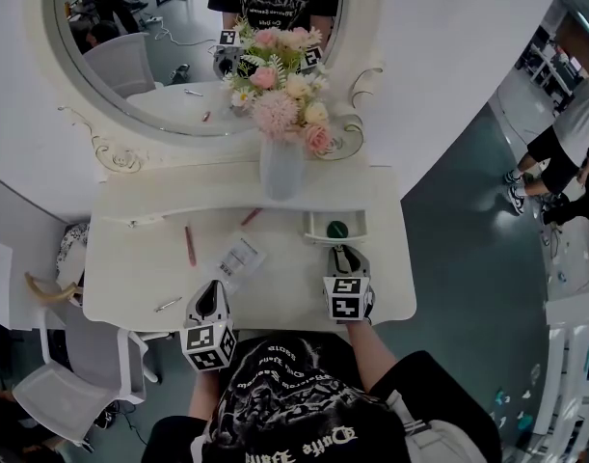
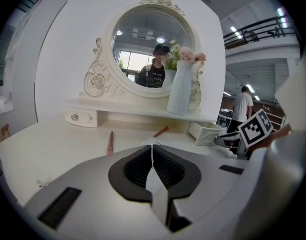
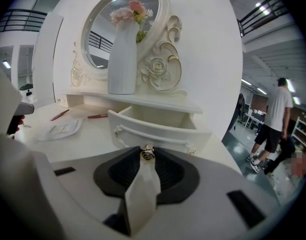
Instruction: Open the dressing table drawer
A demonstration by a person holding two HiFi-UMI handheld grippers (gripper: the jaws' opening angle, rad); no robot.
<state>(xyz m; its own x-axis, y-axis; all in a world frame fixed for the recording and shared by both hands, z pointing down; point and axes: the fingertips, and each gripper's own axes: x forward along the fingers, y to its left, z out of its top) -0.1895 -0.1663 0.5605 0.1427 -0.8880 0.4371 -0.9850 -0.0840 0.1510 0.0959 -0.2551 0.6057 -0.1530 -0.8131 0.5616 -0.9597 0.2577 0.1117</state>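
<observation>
Nearest, the left gripper (image 2: 152,149) hangs clenched on nothing above the dressing table (image 1: 130,278), while the right gripper (image 3: 148,157) grasps the small knob (image 3: 148,152) of the drawer (image 3: 160,130). Beyond the jaws, that drawer, under the shelf's right end, stands pulled out. The opening looks done, with only letting go left.

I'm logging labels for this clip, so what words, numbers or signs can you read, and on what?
On the shirt: gothic lettering, not legible.
On the packet: print too small to read.
On the left tool and right tool cubes: square markers, no words.
Nothing reads clearly.
</observation>
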